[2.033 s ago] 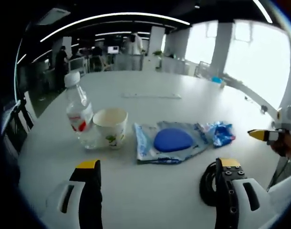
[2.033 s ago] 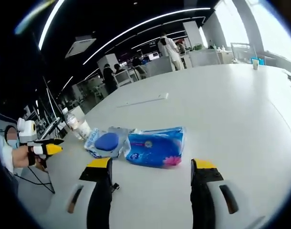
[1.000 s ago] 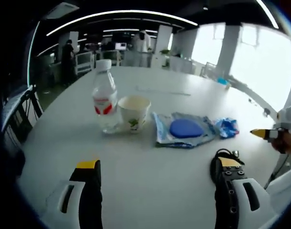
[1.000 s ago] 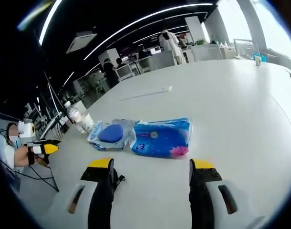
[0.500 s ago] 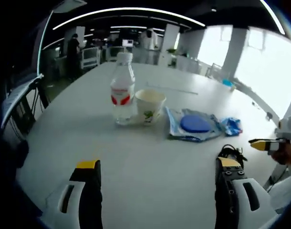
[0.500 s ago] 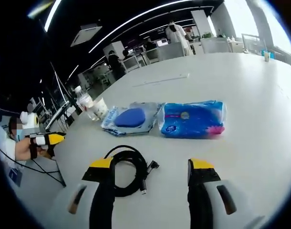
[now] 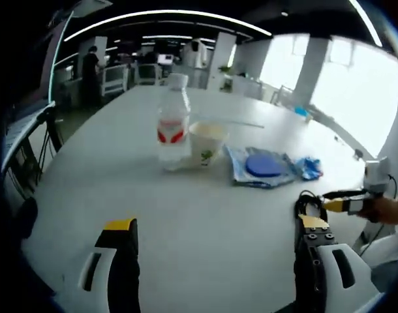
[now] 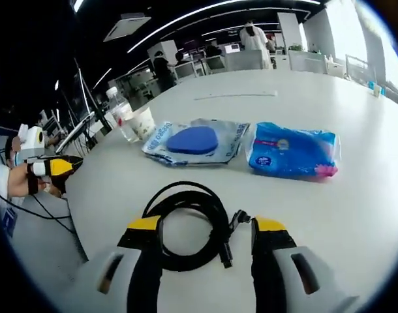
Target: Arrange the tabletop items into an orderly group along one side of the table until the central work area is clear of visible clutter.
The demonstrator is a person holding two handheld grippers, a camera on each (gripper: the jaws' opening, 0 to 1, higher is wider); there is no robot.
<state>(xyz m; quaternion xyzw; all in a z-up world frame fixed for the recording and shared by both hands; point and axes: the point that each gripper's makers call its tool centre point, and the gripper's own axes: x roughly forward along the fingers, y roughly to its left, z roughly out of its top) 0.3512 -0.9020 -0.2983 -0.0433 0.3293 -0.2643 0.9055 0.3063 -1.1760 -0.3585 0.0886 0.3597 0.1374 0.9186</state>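
The right gripper (image 8: pixel 202 228) hangs just over the worktop (image 8: pixel 355 195) with its jaws wide and empty, one on each side of a coiled black cable (image 8: pixel 186 225), a stance that fits closing on the coil to carry it to the row beyond. Ahead of those jaws lie one blue tissue pack (image 8: pixel 291 151) and one clear pouch holding a blue pad (image 8: pixel 194 141), side by side, with one paper cup (image 8: pixel 144 120) and one water bottle (image 8: pixel 121 112) further off to the left, already forming a line. The left gripper (image 7: pixel 215 225) is held back, jaws wide and empty, well short of the bottle (image 7: pixel 173 127) and cup (image 7: pixel 207 143), probably keeping clear while the right one works
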